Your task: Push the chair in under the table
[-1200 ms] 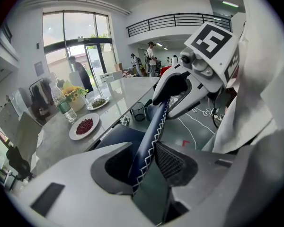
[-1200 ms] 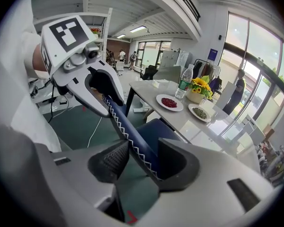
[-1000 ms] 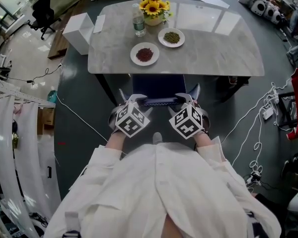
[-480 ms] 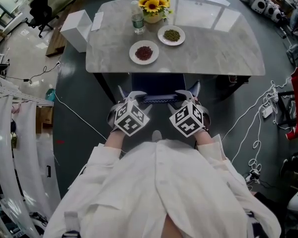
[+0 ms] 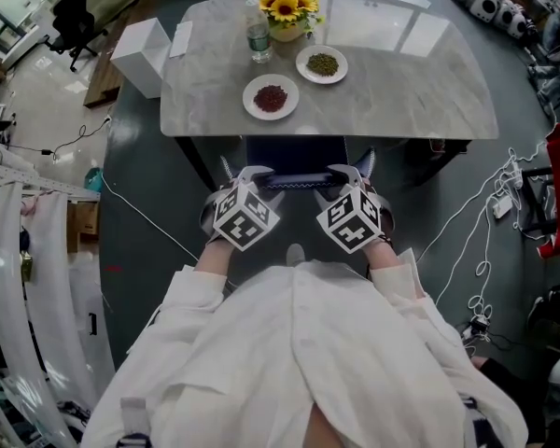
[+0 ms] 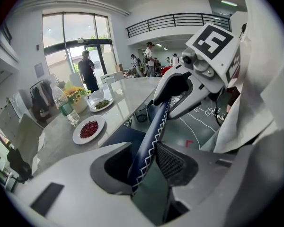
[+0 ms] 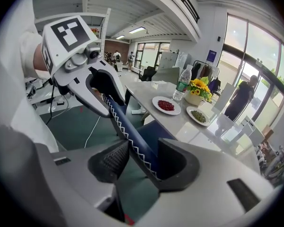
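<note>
- While the chair backrest [image 5: 299,184] runs between both pairs of fingers, the left gripper [image 5: 247,175] is clamped on its top edge.
- The right gripper [image 5: 355,174] is clamped likewise; the tabletop [image 5: 401,91] lies beyond the fingers.

- right gripper [image 7: 143,163]: my jaws are clamped on the chair backrest [image 7: 128,126]; textured pad on its near face, other jaw behind it.
- Backrest is navy with white zigzag stitching and runs up-left away from me.
- left gripper [image 7: 103,90] grips the same top edge further along, marker cube up, white sleeve [image 7: 28,56] behind it.
- chair seat [image 7: 154,129] sits partly under the table [image 7: 199,136] edge.
- On the table: plate of red beans [image 7: 166,105], plate of green beans [image 7: 198,116], water bottle [image 7: 181,90], sunflowers [image 7: 201,86].
- A person [image 7: 239,100] stands by the window [image 7: 255,51] past the table.
</note>
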`<act>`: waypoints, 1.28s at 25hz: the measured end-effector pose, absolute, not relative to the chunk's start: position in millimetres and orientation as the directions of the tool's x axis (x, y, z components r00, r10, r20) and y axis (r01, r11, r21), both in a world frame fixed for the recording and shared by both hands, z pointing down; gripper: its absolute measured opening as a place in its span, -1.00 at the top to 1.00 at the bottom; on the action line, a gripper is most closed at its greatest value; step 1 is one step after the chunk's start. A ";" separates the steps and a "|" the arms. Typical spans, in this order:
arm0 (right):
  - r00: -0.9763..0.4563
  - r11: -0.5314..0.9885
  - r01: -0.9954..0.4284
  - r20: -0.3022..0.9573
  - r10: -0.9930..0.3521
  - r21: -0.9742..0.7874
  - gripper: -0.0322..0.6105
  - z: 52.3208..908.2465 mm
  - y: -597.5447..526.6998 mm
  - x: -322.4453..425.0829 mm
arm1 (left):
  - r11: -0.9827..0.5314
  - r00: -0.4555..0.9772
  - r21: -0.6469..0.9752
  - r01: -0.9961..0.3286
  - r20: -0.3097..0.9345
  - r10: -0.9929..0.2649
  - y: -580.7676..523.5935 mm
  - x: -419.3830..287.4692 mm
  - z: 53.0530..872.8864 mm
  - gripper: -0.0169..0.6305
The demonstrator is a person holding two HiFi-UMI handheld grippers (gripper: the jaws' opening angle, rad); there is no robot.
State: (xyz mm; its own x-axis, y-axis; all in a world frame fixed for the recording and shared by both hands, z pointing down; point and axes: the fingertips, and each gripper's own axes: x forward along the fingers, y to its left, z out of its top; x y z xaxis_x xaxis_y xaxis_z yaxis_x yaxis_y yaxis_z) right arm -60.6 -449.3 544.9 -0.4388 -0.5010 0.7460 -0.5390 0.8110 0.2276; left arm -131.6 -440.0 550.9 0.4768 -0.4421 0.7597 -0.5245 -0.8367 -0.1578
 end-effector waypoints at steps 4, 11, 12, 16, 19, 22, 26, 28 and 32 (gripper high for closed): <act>-0.440 0.809 -0.543 0.744 -0.503 0.225 0.31 545.2 -448.0 -61.2 | -0.836 0.481 -0.167 -0.522 0.752 -0.451 -438.1 -132.3 550.9 0.45; -0.443 0.812 -0.542 0.746 -0.496 0.218 0.31 545.5 -447.2 -59.4 | -0.834 0.478 -0.170 -0.525 0.752 -0.454 -438.1 -130.6 551.3 0.45; -0.444 0.813 -0.541 0.748 -0.494 0.216 0.31 545.3 -446.9 -59.6 | -0.834 0.477 -0.168 -0.526 0.753 -0.452 -437.8 -130.8 551.1 0.45; -0.448 0.819 -0.535 0.751 -0.485 0.210 0.31 544.6 -446.5 -60.3 | -0.830 0.469 -0.171 -0.531 0.756 -0.456 -437.5 -131.6 551.0 0.45; -0.446 0.817 -0.533 0.747 -0.493 0.220 0.31 544.8 -445.3 -60.0 | -0.826 0.460 -0.177 -0.535 0.760 -0.460 -436.5 -131.5 552.1 0.45; -0.454 0.826 -0.520 0.748 -0.484 0.219 0.31 546.2 -440.5 -63.3 | -0.824 0.454 -0.166 -0.542 0.767 -0.453 -432.0 -134.4 554.0 0.45; -0.456 0.837 -0.502 0.755 -0.470 0.218 0.31 547.7 -436.4 -65.3 | -0.819 0.460 -0.164 -0.550 0.759 -0.461 -428.0 -136.3 555.3 0.45; -0.462 0.840 -0.499 0.755 -0.465 0.212 0.31 547.3 -436.0 -65.8 | -0.814 0.452 -0.169 -0.556 0.760 -0.467 -428.3 -136.2 555.7 0.45; -0.493 0.846 -0.502 0.744 -0.451 0.179 0.31 544.4 -434.5 -68.4 | -0.792 0.433 -0.176 -0.585 0.757 -0.489 -428.5 -138.3 554.7 0.45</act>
